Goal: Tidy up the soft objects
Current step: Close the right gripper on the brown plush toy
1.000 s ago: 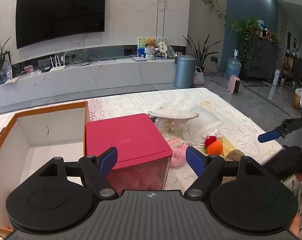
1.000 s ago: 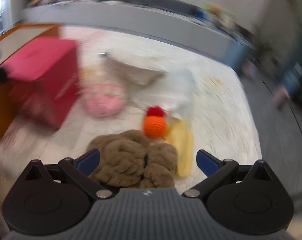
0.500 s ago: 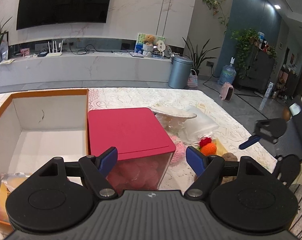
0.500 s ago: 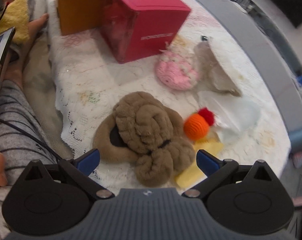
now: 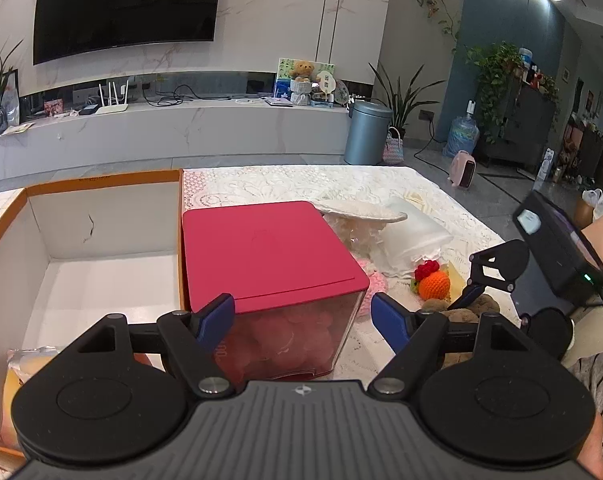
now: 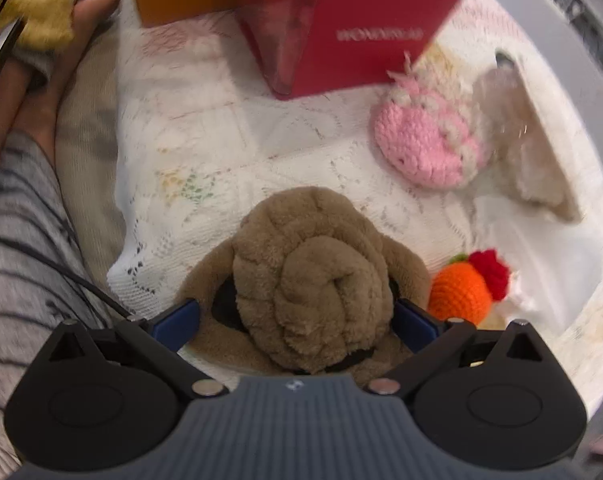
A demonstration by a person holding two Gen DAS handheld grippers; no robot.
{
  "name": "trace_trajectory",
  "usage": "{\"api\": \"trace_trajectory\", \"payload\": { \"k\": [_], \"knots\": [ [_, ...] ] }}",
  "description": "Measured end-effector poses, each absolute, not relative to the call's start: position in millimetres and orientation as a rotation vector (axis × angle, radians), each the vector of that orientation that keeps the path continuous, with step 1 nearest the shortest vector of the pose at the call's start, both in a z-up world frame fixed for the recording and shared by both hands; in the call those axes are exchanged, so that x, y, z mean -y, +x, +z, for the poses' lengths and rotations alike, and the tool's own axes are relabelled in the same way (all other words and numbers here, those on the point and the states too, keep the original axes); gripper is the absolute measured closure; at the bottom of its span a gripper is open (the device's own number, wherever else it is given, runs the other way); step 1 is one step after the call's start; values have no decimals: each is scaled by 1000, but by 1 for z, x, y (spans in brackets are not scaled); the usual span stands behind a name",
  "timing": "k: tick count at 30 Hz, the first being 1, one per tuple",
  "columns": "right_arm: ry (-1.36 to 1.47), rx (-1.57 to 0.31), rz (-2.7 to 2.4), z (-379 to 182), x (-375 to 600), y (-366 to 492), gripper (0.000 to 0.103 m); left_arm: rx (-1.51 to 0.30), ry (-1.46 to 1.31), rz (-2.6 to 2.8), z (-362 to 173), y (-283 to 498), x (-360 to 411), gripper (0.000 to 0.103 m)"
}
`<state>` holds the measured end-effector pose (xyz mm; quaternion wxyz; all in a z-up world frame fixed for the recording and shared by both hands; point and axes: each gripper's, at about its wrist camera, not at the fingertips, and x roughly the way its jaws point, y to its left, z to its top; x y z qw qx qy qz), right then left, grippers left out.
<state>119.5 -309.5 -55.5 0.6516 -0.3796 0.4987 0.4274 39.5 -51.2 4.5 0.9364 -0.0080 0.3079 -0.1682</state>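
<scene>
Right wrist view puts your right gripper [image 6: 295, 322] astride the brown plush toy [image 6: 313, 292], its blue fingers [image 6: 177, 322] spread wide on either flank; whether they touch the pile I cannot tell, and nothing is clamped. The toy lies at the near edge of the surface [image 6: 205, 128], where the lace cloth drops toward your lap. Just beside the right-hand finger sits the orange crochet ball [image 6: 459, 294] with its red tuft, and farther out the pink knitted piece [image 6: 425, 146] rests against the red-lidded box [image 6: 353, 20]. Your left gripper [image 5: 303, 318] hangs above that box with its fingers apart and empty; the open cardboard box [image 5: 101, 240] stands at the left edge.

If you close now, the plush will likely compress and slide out, or only a rolled fold comes up and unwinds. The right-hand finger could also nudge the orange ball. A dragged toy may go over the near edge.
</scene>
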Motion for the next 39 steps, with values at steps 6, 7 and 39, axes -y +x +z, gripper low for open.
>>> {"api": "trace_trajectory", "payload": {
  "k": [6, 7, 39],
  "knots": [
    [-782, -1143, 949, -57, 318, 123, 5, -637, -35, -345, 5, 40, 48, 12],
    [-800, -1103, 967, -54, 318, 117, 11, -639, -37, -343, 5, 40, 47, 12],
    [-619, -1039, 685, -45, 303, 77, 45, -625, -112, -320, 14, 34, 31, 12]
  ]
}}
